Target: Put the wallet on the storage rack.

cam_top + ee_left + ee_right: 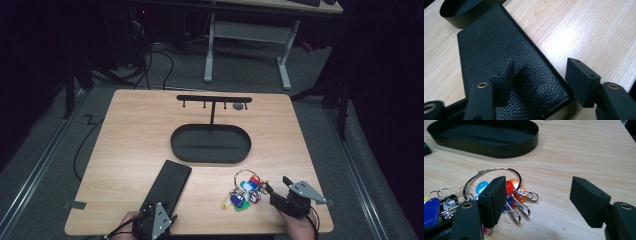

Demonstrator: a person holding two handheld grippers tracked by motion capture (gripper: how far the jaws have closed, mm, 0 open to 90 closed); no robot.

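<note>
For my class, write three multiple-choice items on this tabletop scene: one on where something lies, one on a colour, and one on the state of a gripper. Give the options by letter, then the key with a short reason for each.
1. Where does the bunch of keys lie?
A. inside the oval tray
B. on the bare table, nearer the person than the tray
C. hanging from the hook rack

2. What colour is the wallet?
A. black
B. red
C. white

3. How do the jaws of the left gripper stand?
A. shut on the wallet
B. shut on nothing
C. open, over the wallet's near end

Key:
1 B, the keys rest on wood by the right gripper, outside the oval tray.
2 A, its grained surface is black in the left gripper view.
3 C, a wide gap shows between the jaws.
</note>
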